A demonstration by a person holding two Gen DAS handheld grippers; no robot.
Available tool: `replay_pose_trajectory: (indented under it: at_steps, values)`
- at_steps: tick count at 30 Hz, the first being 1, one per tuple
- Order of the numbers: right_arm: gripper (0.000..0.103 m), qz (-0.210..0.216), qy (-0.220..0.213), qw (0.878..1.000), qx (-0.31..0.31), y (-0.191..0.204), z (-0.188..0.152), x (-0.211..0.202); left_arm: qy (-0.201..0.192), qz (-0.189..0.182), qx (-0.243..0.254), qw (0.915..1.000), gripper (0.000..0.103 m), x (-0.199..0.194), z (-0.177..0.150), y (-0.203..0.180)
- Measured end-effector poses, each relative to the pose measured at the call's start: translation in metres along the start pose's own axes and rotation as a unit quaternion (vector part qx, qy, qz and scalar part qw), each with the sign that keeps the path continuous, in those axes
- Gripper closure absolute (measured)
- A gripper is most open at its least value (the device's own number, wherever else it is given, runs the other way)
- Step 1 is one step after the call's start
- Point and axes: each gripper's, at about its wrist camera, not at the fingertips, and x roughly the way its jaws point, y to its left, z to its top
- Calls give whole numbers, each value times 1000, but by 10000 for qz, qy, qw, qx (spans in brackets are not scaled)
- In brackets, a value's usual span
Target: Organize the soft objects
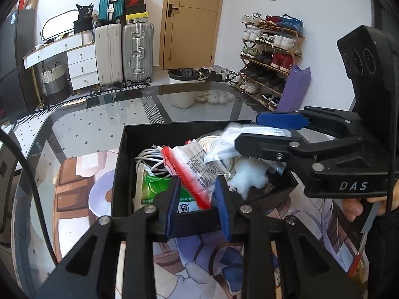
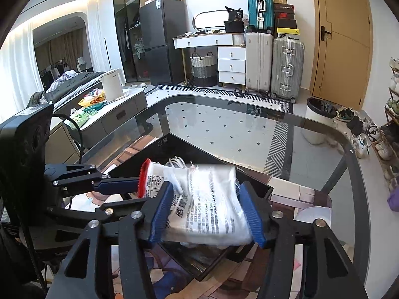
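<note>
An open black box [image 1: 119, 172] sits on the glass table and holds white cables [image 1: 149, 158], a green packet [image 1: 154, 186] and white fluff [image 1: 247, 177]. Above it hangs a printed plastic bag with a red edge [image 2: 143, 177]. My left gripper [image 1: 198, 189] stands at the box's near wall; the red edge [image 1: 184, 174] runs between its blue pads with a gap beside it. My right gripper [image 2: 206, 186] stands over the box [image 2: 256, 185], jaws apart. The blurred bag [image 2: 212, 199] spans the space between its pads. It enters the left wrist view from the right [image 1: 248, 130].
The glass table [image 2: 237, 129] has a rounded far edge, and a printed mat [image 1: 82, 174] lies beneath the box. A hand [image 1: 354, 208] grips the right tool's handle. Beyond the table stand a bin [image 2: 319, 114], suitcases and a shoe rack [image 1: 269, 57].
</note>
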Motion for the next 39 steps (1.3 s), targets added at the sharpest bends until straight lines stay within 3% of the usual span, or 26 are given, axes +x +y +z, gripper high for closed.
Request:
replay_pose_trajectory:
  at_steps: [5,14,15,18,21,23,25,39]
  values:
    - [40,51,-28,10000,10,2,1,0,73,-91,-77,9999,75,-7,-7,-4]
    - [22,126,-145,9998,-29,7,-9,-15,92,-246,-184,9995,72,-19,-19,-9]
    - [20,121,-174,9998,-25,8,-10,-17,66,-239,-165,9996,70,-21,-21,-11]
    - [17,137,-229,9996,-17,10,-15,-24,-38,-122,-186,9997,45,-28,-23,-9]
    - [10,117,-295,9995,-44,14,-20,-32,-127,-46,-192,9997,43,-36,-25,-7]
    - [7,114,-359,9993,-44,16,-25,-38,-189,65,-174,9997,31,-41,-28,-6]
    - [5,110,-420,9991,-18,17,-29,-43,-346,195,-219,9990,9,-48,-31,-2]
    - [1,-56,-906,9955,285,28,-78,-69,-850,812,-381,9923,0,-60,-56,21]
